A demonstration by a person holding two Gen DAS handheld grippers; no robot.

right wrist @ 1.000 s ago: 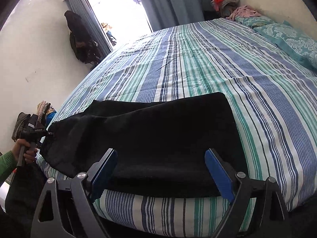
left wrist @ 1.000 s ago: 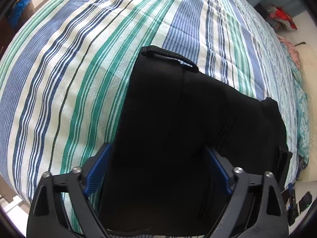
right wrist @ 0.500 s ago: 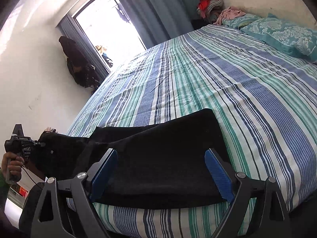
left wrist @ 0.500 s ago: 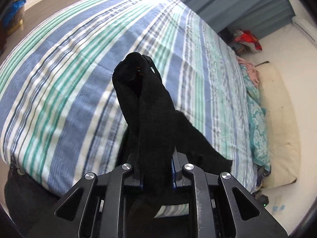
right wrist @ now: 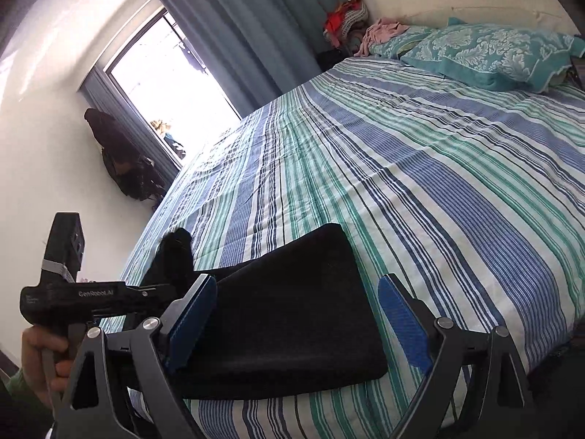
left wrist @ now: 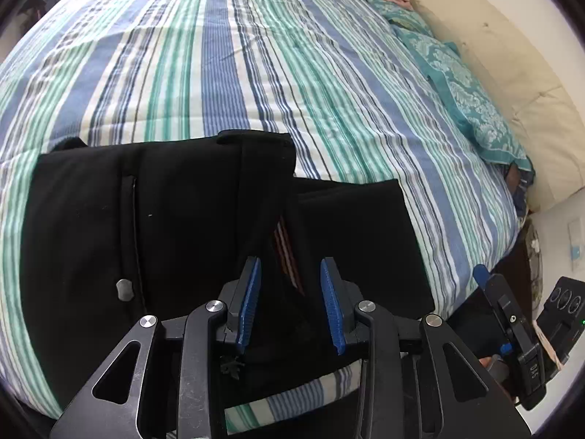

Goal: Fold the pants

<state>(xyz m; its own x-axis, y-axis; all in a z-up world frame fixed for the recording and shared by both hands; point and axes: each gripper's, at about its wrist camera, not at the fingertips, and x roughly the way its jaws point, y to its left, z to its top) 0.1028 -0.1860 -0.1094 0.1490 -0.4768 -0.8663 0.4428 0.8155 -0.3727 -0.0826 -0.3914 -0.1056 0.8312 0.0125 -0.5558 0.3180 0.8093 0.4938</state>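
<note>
Jaws of the left gripper [left wrist: 290, 303] are opening in the left wrist view: the two blue pads stand a little apart, with black cloth of the pants [left wrist: 153, 219] lying between and below them, and neither pad seems to press on it. The pants lie folded on the striped bedspread [left wrist: 256, 73] near the bed's close edge. One layer, with a pocket seam and a pale button [left wrist: 124, 289], has been laid over from the left, and its edge ends over a lower layer that reaches farther to the right. A slit between the layers shows a bit of striped lining or bedspread; which one is unclear. Teal patterned pillows [left wrist: 460, 87] lie along the cream headboard [left wrist: 493, 47] at the right. At the lower right edge the right gripper [left wrist: 512, 333] shows in part.

Seen from the right wrist view, the jaws of the right gripper [right wrist: 296, 323] stand wide apart and hold nothing; the folded pants [right wrist: 292, 314] lie on the bed beyond and between the pads, not touched by them. A dark bunch of cloth sticks up at the far left end of the pants. At the left, the left gripper [right wrist: 91, 292] reaches in sideways over that end, gripped from below by a hand [right wrist: 40, 358] with a green sleeve. Behind the bed are a bright window [right wrist: 172, 84], blue curtains [right wrist: 263, 25] and a heap of clothes [right wrist: 347, 18].
</note>
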